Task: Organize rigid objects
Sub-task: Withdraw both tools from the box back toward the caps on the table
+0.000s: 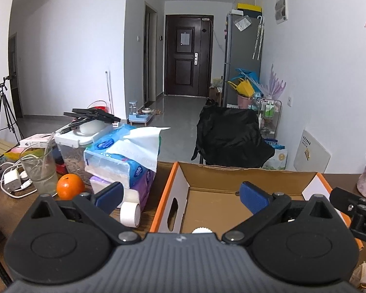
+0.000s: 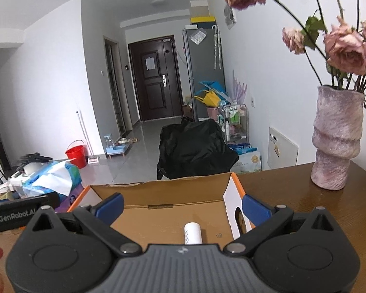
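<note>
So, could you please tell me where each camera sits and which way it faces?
Left wrist: on the left gripper, open, facing the box and the door beyond; tissues and orange to the left; the right gripper's edge shows at right.
Right wrist: on the right gripper, open over the box, a white bottle inside; vase to the right; a fingertip shows lower left.
Shared: box, tissues, door, black bag.

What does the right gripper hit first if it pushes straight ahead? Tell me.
Most likely the far wall of the cardboard box. The right gripper hangs open over the box, with a white bottle lying just below it. If the line runs lower than it looks, it meets the bottle first; depth is unclear.
</note>
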Demonstrator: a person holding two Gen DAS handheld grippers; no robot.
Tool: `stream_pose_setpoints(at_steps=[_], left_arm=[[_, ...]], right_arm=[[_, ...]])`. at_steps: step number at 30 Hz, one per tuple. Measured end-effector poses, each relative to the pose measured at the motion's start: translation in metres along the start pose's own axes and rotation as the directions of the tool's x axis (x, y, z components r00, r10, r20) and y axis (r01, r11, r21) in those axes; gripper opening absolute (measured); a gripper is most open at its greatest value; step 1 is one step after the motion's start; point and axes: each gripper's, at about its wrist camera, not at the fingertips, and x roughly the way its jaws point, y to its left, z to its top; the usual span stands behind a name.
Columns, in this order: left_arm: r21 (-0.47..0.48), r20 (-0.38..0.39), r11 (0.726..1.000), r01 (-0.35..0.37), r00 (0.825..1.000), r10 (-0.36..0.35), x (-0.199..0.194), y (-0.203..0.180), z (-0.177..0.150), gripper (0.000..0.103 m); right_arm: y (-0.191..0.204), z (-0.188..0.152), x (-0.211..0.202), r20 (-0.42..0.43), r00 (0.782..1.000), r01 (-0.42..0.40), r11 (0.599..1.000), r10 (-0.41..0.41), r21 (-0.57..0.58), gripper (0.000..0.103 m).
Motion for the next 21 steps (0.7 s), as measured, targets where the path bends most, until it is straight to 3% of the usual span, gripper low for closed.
stream_pose_setpoints(at_steps=[21], left_arm=[[-0.035, 0.023, 0.999, -0.008, 1.000, 0.008, -0.075, 0.033, -0.025, 0.103]], right_arm=[[0.010, -0.025, -0.083, 0.042, 0.999, -0.021, 0.998, 0.024, -0.063, 0.103]])
